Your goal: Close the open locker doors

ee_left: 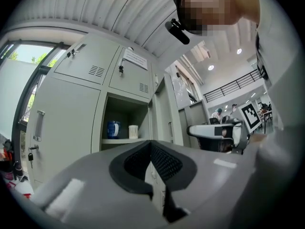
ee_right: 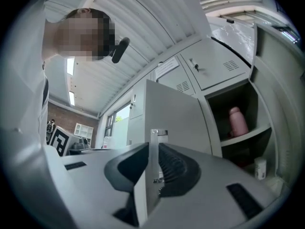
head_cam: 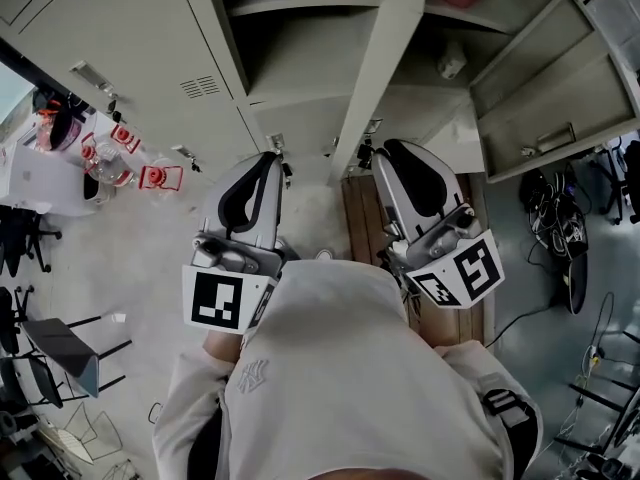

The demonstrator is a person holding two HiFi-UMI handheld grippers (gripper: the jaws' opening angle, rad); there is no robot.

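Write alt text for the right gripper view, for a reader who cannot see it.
The right tool has its two dark jaws closed on the edge of an open grey locker door. To its right, an open compartment holds a pink bottle on a shelf, with a small white container lower down.

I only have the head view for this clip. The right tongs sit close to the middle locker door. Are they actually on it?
Observer: Yes, it seems so. In the right gripper view the middle door has its free edge between the right tongs, which look closed on it.
Operator: And the left tongs?
Observer: The left tongs are together, with nothing between them.
Operator: Any doors open higher up?
Observer: Not that I can see. The upper locker doors in the left gripper view are shut.
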